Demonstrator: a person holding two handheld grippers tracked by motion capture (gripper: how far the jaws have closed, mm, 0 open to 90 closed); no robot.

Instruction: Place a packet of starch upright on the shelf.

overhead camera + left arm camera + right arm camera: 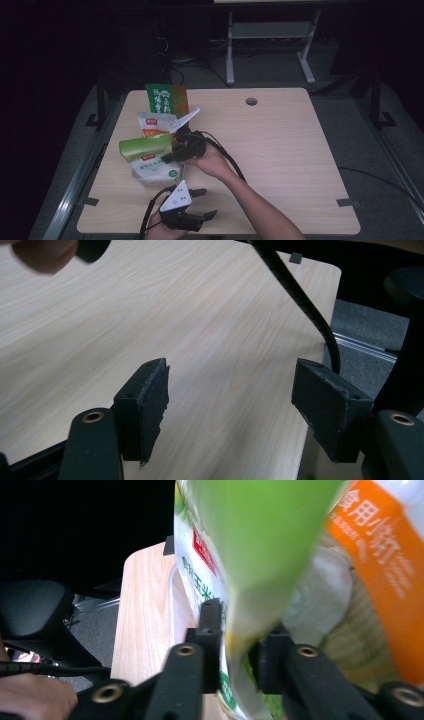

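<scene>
While my right hand-held gripper (234, 645) pinches the green bag (150, 159) by its edge, jaws nearly closed on the film, the bag sits at the bench's (280, 150) left side, green top up, long axis roughly vertical. Right gripper view adds an orange-print bag (385, 565) just behind it. High view shows a third, dark green bag (166, 99) farther back. My left hand-held gripper (230, 400) hovers wide, holding nothing, near the front edge.
</scene>
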